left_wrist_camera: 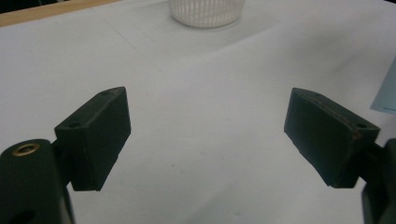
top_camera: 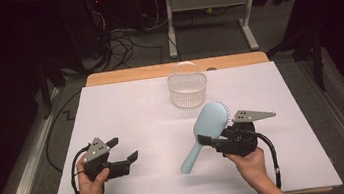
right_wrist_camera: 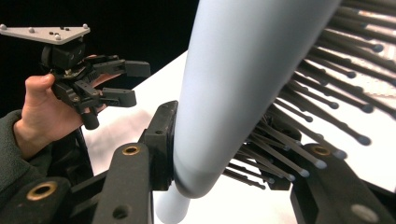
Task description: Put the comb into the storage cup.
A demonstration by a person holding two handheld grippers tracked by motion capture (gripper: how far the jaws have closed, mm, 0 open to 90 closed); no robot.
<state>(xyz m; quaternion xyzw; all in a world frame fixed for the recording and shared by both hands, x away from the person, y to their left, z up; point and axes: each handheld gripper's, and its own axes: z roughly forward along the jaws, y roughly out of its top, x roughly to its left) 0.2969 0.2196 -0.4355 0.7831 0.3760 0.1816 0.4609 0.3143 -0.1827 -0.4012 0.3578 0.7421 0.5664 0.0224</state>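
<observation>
A light blue hairbrush (top_camera: 209, 118) is held over the right half of the white-covered table, head toward the far side and handle slanting down to the near left. My right gripper (top_camera: 209, 141) is shut on it at the base of the head. In the right gripper view the jaws clamp the brush (right_wrist_camera: 243, 70), one on its smooth back and one among the bristles. My left gripper (top_camera: 123, 150) stands open over the near left of the table with nothing between its jaws (left_wrist_camera: 208, 100). The right gripper view also shows it (right_wrist_camera: 130, 81) at the upper left.
A white plastic basket (top_camera: 187, 89) with a handle stands at the far middle of the table, straight ahead in the left gripper view (left_wrist_camera: 205, 11). The white sheet (top_camera: 136, 111) covers the table up to a wooden strip (top_camera: 127, 75) at the far edge.
</observation>
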